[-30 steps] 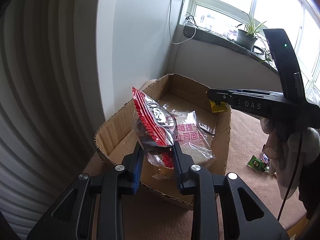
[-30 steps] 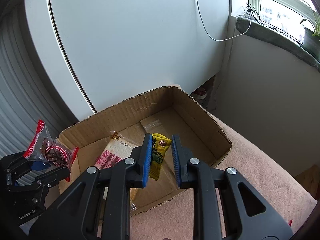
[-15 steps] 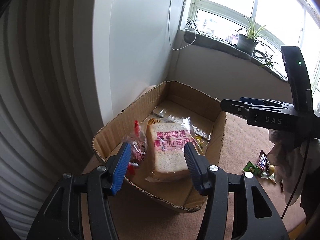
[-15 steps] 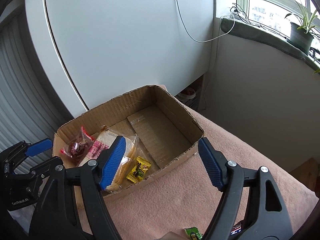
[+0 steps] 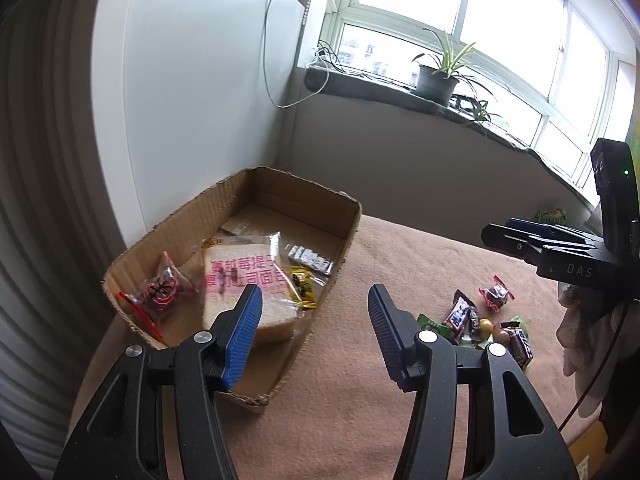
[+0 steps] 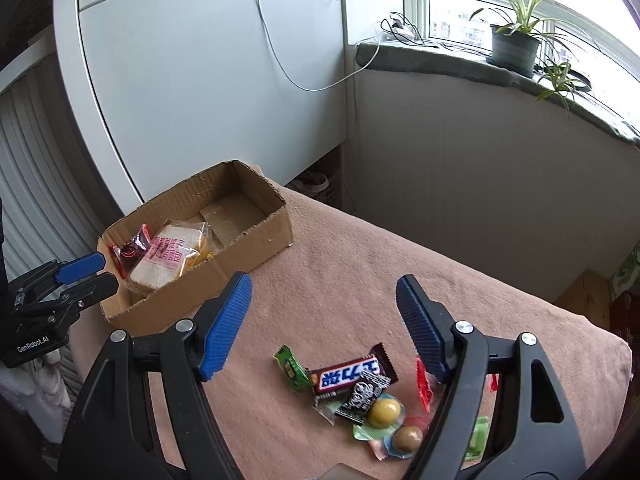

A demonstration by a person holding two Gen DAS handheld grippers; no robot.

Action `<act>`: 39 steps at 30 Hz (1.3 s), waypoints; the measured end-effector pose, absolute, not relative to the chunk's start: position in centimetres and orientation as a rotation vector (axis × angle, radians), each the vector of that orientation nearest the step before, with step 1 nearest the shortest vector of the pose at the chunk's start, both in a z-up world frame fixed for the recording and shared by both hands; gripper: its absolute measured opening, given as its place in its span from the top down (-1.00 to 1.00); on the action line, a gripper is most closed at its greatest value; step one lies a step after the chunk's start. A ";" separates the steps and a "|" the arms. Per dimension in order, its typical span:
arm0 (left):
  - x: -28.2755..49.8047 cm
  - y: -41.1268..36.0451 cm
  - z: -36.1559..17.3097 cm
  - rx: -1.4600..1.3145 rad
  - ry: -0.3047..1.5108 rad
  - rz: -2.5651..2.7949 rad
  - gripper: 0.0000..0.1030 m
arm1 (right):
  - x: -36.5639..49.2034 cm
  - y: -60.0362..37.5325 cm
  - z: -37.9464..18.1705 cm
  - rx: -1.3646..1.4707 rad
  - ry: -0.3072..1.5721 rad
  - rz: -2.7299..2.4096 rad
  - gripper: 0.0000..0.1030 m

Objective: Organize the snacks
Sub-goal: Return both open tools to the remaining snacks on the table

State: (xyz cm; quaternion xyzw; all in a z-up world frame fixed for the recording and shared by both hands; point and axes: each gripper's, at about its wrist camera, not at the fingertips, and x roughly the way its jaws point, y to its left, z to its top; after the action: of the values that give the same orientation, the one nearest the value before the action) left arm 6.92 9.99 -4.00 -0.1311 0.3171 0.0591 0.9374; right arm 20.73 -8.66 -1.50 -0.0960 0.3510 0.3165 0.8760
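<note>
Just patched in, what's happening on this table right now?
A person with a gripper in each hand is sorting snacks into a cardboard box. Both jaws have just been opening and hold nothing. The box holds a bread pack, a red packet and a yellow packet. The left gripper hangs by the box's near corner; the right gripper is above the loose snack pile on the pink cloth.

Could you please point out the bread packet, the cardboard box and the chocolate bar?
bread packet [image 5: 244, 280], left wrist view, on its pink printed label.
cardboard box [image 6: 256, 236], right wrist view, on its outer side wall.
chocolate bar [image 6: 348, 374], right wrist view, on the middle of its dark wrapper.
</note>
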 end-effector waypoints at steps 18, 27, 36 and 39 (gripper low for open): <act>9.3 2.5 -7.6 -0.281 0.760 -0.118 -0.06 | 17.6 -24.0 -7.0 -0.045 0.885 0.434 -0.50; 12.0 -0.3 -10.1 -0.300 0.852 -0.200 -0.05 | 17.8 -24.1 -10.2 -0.007 0.962 0.447 -0.19; 15.2 -0.5 -12.1 -0.311 0.905 -0.176 -0.04 | 18.2 -24.4 -11.1 -0.003 0.983 0.448 0.01; 16.1 0.3 -12.6 -0.373 0.921 -0.170 -0.01 | 18.4 -24.6 -11.2 -0.003 0.985 0.443 0.01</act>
State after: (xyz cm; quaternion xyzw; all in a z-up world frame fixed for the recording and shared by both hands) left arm 16.10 0.29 -12.60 -0.1786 0.4411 -0.0814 0.8758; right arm 18.39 -24.59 -11.18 -0.0015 0.4688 0.2107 0.8578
